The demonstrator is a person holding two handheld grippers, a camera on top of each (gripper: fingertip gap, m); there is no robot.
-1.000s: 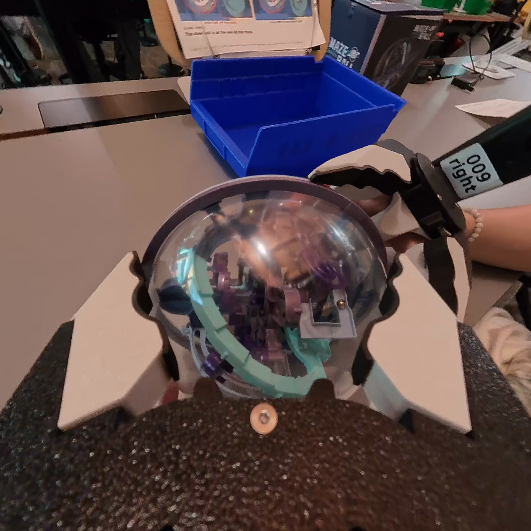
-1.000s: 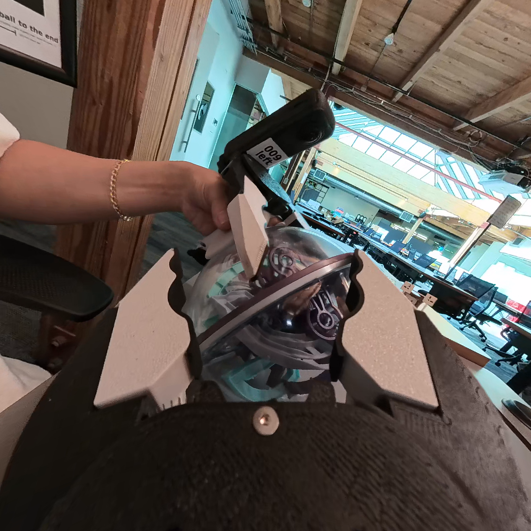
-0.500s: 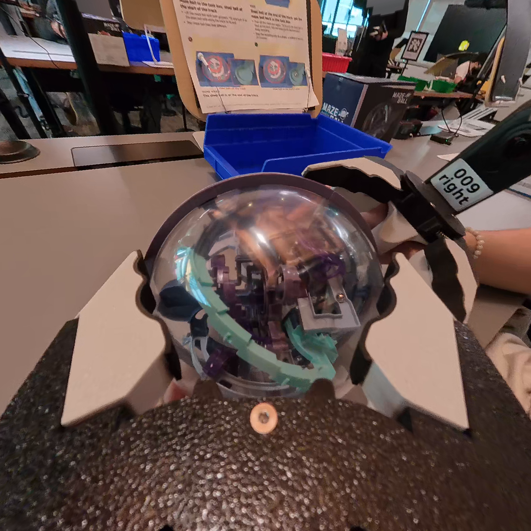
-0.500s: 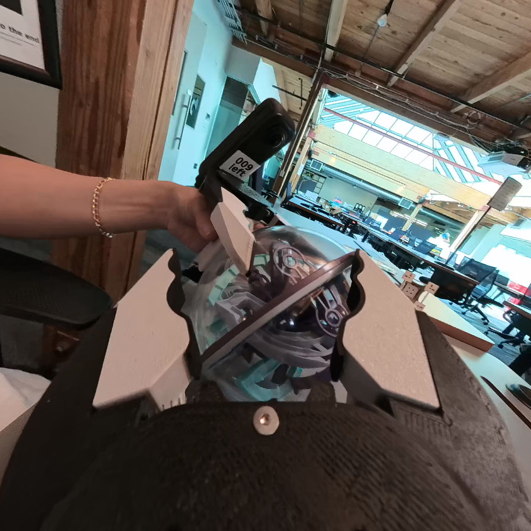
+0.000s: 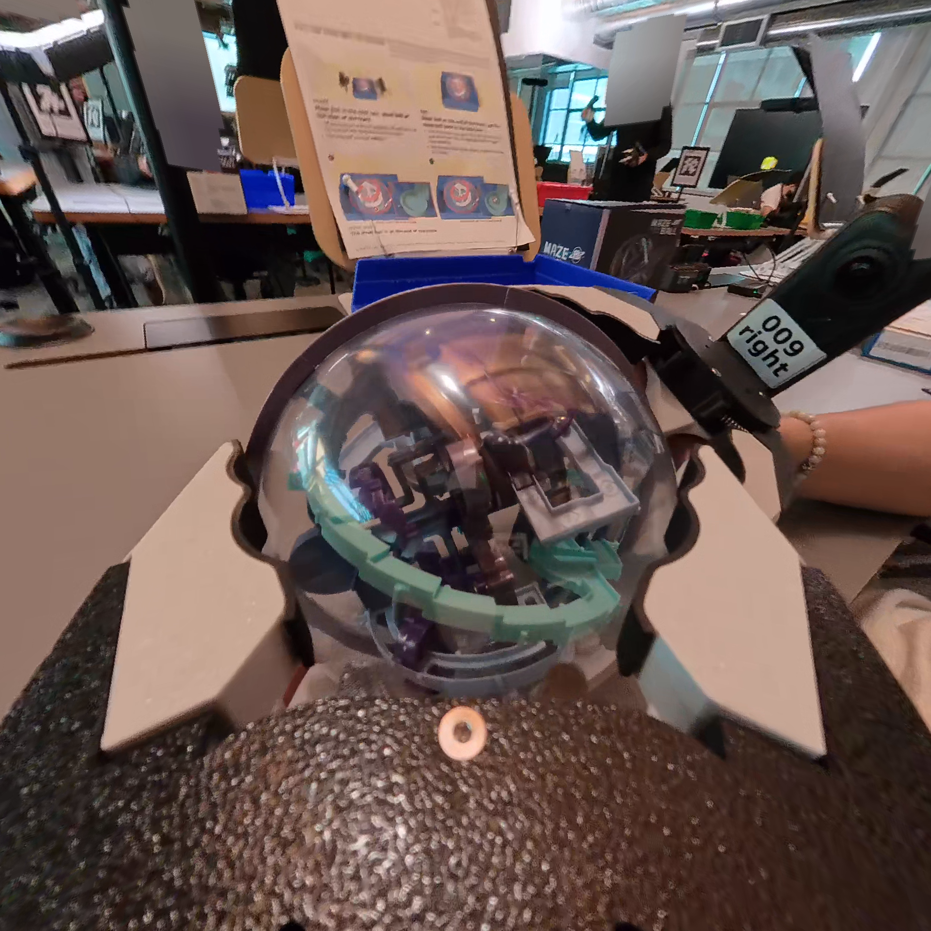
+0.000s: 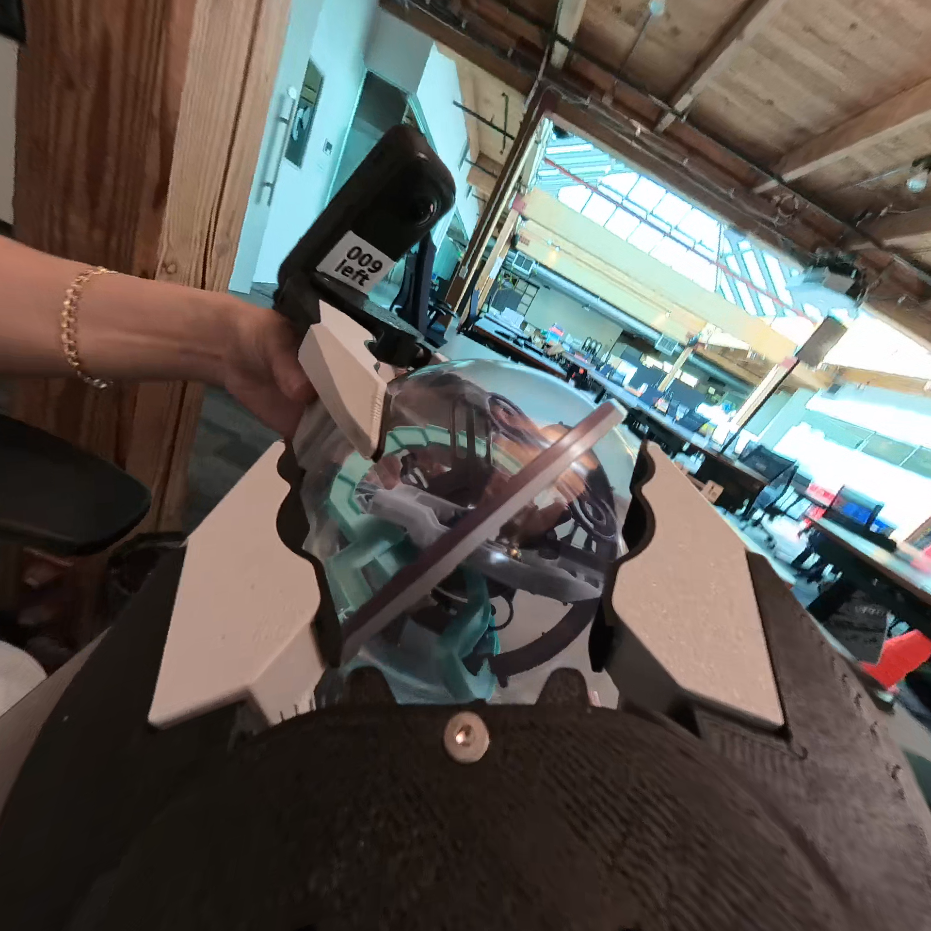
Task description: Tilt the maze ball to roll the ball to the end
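Observation:
The maze ball (image 5: 463,478) is a clear sphere with a dark equator ring and teal, purple and grey tracks inside. It is held in the air above the table. My left gripper (image 5: 466,456) is shut on it, one white finger on each side. My right gripper (image 6: 466,448) is shut on the same maze ball (image 6: 453,504), whose ring runs diagonally in that view. In the left wrist view the right gripper's finger (image 5: 594,307) rests on the ball's upper right rim. The left gripper's finger (image 6: 347,388) shows at the ball's upper left. I cannot pick out the small steel ball.
A blue bin (image 5: 493,274) stands behind the ball on the grey table (image 5: 126,428), with a paper sheet on cardboard (image 5: 403,126) above it and a dark box (image 5: 604,242) to its right. The person's forearms (image 5: 856,463) (image 6: 166,332) hold the grippers.
Both grippers have tipped the ball. The left view has pitched up toward the room. In the right view the ring has turned steeper. The inner tracks have shifted.

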